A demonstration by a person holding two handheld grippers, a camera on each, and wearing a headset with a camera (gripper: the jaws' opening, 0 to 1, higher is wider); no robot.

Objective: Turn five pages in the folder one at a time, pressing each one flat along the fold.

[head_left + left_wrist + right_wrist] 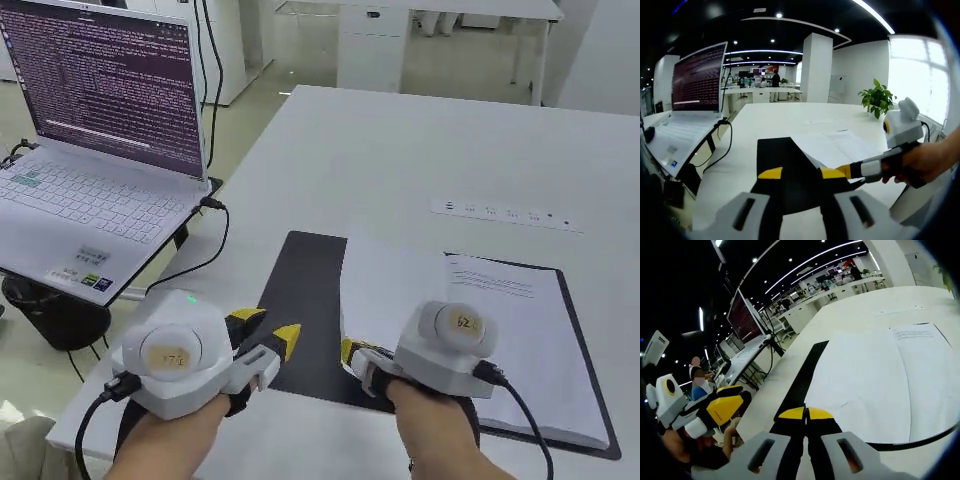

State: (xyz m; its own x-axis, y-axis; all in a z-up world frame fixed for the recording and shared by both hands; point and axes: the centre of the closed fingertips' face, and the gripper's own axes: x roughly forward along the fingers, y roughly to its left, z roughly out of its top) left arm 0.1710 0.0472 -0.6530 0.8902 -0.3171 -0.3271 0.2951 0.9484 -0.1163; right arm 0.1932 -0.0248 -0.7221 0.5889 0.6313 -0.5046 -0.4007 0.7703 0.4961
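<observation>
The folder lies open on the white table, its black cover (305,300) spread to the left and a stack of printed pages (540,320) on the right. One white page (390,285) stands raised over the fold. My right gripper (352,352) is shut on that page's lower left corner; in the right gripper view its yellow tips (805,413) meet at the edge of the page (860,385). My left gripper (266,330) hovers open over the near left edge of the cover, a short way left of the right gripper. Its jaws (802,173) stand apart above the black cover (782,160).
An open laptop (95,190) sits on a stand off the table's left edge, with cables (205,260) trailing toward the folder. A white power strip (505,212) lies on the table beyond the folder. A potted plant (877,99) stands far off.
</observation>
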